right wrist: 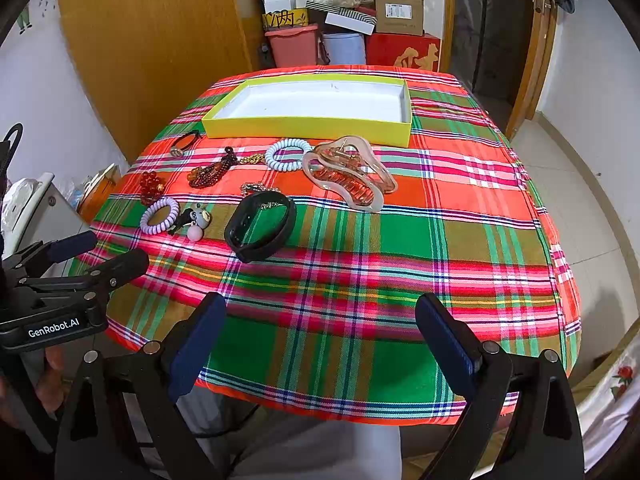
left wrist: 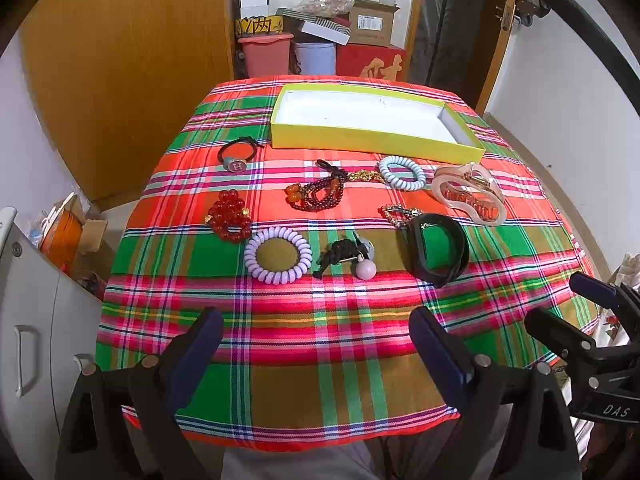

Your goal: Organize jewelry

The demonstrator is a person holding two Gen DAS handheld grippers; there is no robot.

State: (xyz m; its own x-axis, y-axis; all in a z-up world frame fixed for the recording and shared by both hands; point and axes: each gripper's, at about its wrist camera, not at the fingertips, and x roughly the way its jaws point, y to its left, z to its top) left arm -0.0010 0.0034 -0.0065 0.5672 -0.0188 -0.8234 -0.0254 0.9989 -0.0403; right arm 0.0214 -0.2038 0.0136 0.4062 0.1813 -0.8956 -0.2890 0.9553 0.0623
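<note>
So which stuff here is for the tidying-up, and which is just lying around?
For the job:
yellow box
purple coil hair tie
pale blue coil hair tie
red bead bracelet
black band
peach hair claw
left gripper and right gripper, both open

Just lying about:
pink bin
cardboard box
wooden wardrobe

Black tool frames, dark blue pads, silver screws, white "GenRobot.AI" lettering

Box at far side of counter, nothing in it. Before it, a row: hair tie left, bead strands, coil tie, claw clip right. Nearer: bead bracelet, coil, band
</note>
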